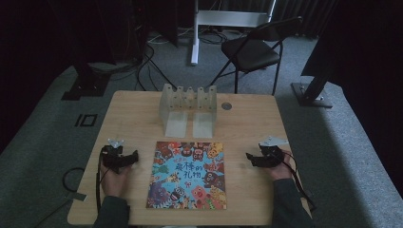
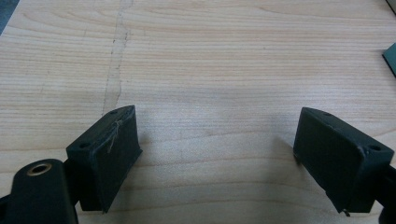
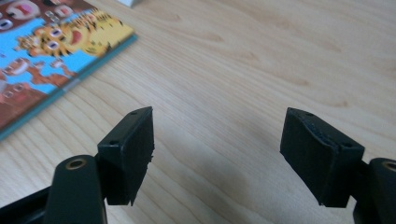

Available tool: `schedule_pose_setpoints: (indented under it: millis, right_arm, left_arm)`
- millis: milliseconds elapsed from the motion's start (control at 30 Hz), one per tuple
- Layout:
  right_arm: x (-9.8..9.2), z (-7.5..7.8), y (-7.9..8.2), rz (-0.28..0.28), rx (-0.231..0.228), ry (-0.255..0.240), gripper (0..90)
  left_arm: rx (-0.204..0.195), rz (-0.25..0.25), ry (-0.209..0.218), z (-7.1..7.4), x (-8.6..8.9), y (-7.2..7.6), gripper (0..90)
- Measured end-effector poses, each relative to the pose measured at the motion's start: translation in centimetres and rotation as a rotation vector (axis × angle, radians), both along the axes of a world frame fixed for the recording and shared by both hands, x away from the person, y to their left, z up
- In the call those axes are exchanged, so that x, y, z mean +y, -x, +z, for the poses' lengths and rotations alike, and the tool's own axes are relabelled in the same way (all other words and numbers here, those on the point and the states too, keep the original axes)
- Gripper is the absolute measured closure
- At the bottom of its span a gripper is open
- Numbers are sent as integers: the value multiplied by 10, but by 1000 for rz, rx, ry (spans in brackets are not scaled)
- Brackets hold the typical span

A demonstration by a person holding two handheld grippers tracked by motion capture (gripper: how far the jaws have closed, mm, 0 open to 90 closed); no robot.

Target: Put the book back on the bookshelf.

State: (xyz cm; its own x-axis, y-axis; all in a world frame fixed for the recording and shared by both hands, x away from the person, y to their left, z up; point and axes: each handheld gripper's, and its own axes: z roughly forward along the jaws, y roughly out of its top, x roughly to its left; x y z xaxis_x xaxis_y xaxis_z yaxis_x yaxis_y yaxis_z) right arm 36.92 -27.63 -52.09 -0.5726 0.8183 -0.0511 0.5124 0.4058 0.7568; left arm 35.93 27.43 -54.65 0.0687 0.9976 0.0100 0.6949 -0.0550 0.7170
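High view: both the left gripper [image 1: 134,155] and right gripper [image 1: 249,156] gape empty on bare table [image 1: 133,114], flanking the book [image 1: 188,175].

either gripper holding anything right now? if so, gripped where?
Nothing is held. The left gripper and the right gripper both stand open over bare table, with nothing between the jaws. The picture book lies flat between them, untouched.

Right claw [image 3: 217,154] gapes empty over the table [image 3: 261,70], picture book [image 3: 51,51] beside it.
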Motion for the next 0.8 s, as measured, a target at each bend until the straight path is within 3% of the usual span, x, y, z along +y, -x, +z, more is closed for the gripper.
schedule_pose_setpoints:
  millis: [200,367,533,800]
  right_arm:
    - [4,12,2,15,-25,14,252]
    - [3,20,3,17,-39,-13,252]
    - [7,37,6,58,-62,-59,242]
    - [21,43,5,88,-80,-46,238]
  left_arm:
    - [0,1,0,0,0,0,143]
    - [-1,2,0,0,0,0,143]
    - [0,1,0,0,0,0,143]
    - [-1,1,0,0,0,0,143]
